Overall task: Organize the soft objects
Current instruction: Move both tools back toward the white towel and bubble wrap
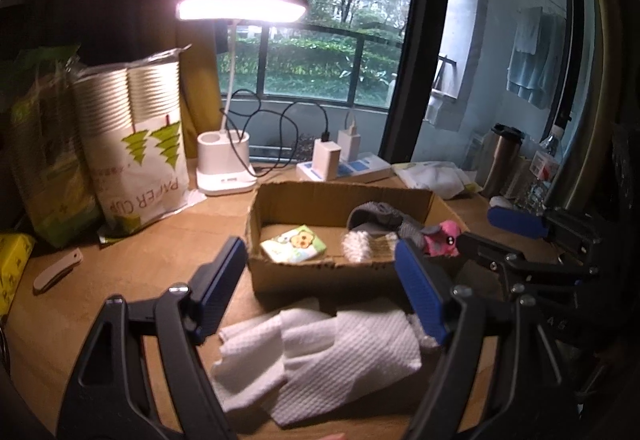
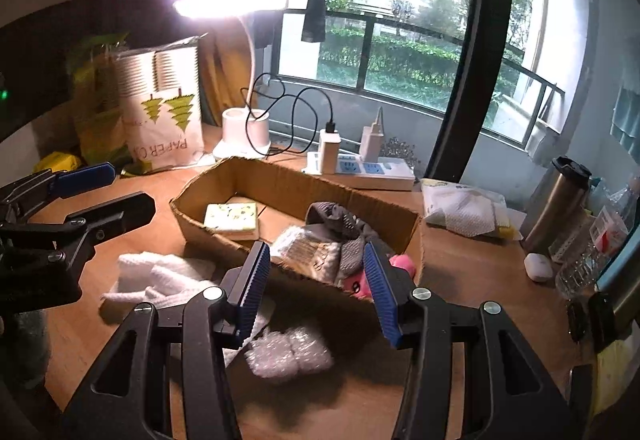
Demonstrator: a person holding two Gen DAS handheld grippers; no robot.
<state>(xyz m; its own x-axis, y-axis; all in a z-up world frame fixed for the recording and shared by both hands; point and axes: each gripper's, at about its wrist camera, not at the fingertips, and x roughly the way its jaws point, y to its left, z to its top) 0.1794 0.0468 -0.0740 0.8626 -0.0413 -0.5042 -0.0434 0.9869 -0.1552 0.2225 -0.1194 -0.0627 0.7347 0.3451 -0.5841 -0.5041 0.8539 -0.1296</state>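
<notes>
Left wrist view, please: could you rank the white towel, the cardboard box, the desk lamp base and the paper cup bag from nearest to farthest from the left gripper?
1. White towel, on the table right under the open left gripper.
2. Cardboard box, just beyond the towel.
3. Desk lamp base and paper cup bag, behind the box and to the left; too close to call.
</notes>
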